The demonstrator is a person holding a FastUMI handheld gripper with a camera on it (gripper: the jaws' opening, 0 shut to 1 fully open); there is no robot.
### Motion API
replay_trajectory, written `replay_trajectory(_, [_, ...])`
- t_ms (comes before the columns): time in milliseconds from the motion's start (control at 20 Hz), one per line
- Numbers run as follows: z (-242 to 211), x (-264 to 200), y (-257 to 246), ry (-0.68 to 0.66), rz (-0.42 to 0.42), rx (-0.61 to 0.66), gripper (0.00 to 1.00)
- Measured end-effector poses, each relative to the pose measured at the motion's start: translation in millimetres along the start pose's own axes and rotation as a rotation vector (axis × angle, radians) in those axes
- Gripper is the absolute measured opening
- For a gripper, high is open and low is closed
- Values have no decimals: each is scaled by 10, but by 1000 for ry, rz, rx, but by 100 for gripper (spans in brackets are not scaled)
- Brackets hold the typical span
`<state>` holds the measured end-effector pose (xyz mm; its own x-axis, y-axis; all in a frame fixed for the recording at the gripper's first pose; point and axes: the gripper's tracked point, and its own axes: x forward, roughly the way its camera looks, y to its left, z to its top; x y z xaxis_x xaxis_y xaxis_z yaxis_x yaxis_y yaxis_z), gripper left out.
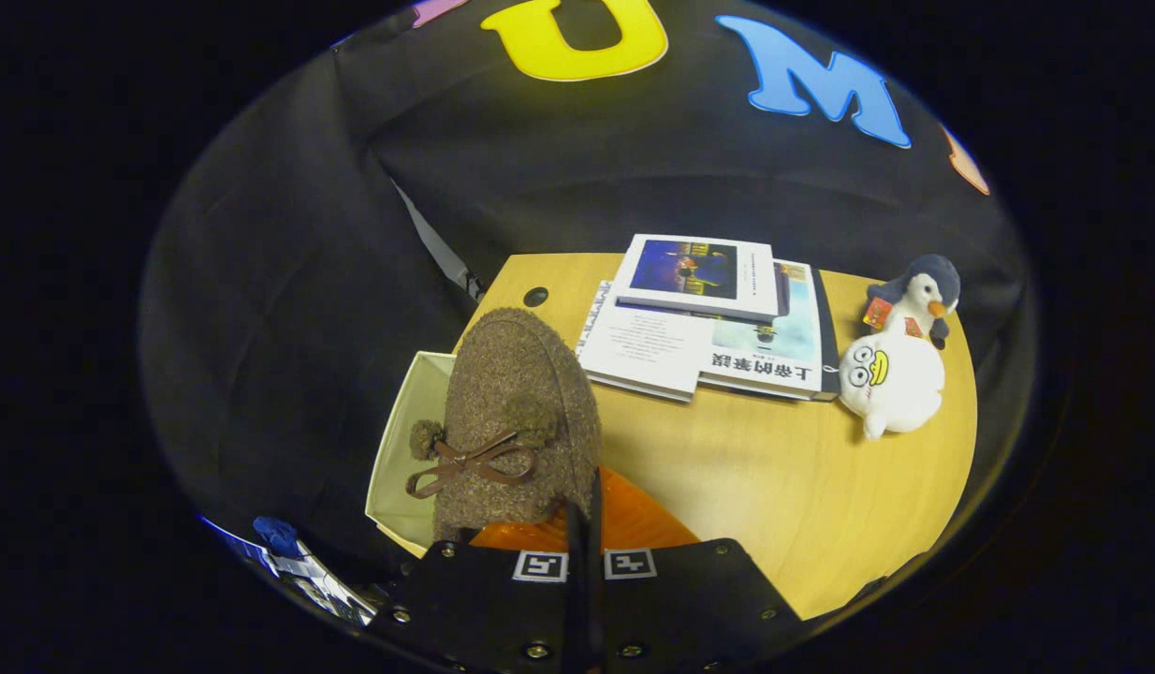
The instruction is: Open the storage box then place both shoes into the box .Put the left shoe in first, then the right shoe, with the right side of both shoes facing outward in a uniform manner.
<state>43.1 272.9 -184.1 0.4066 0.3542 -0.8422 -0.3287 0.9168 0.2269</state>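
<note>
Your jaws (582, 524) are sitting nearly closed at the near end of the scene, the two black fingers pressed close together with only a thin gap between them; they seem to be pinching the heel rim of the shoe (517, 421), though the contact point itself is hidden behind the fingers, so you cannot be sure both sides are pressing. That shoe is a brown fuzzy moccasin with a brown bow and two pompoms on its top, its toe pointing away from you. It is hanging over the open storage box (400, 440), whose pale inner wall is showing to the left of the shoe; the box's right part is being covered by the shoe. Something orange (624, 524) is lying just ahead of the fingers, partly hidden and hard to identify. Farther right on the wooden surface (774, 487), stacked books (709, 318) and a penguin plush (900, 360) are resting well apart from the box.
</note>
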Motion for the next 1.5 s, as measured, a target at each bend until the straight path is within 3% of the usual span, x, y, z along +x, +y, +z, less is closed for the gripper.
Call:
replay_trajectory(550, [80,521,959,62,55,-49,0])
replay_trajectory(1250, [-93,1009,1351,138,43,-126,1])
replay_trajectory(1400, [-86,1045,1396,135,54,-145,26])
replay_trajectory(1500, [-72,1054,1415,117,63,-134,28])
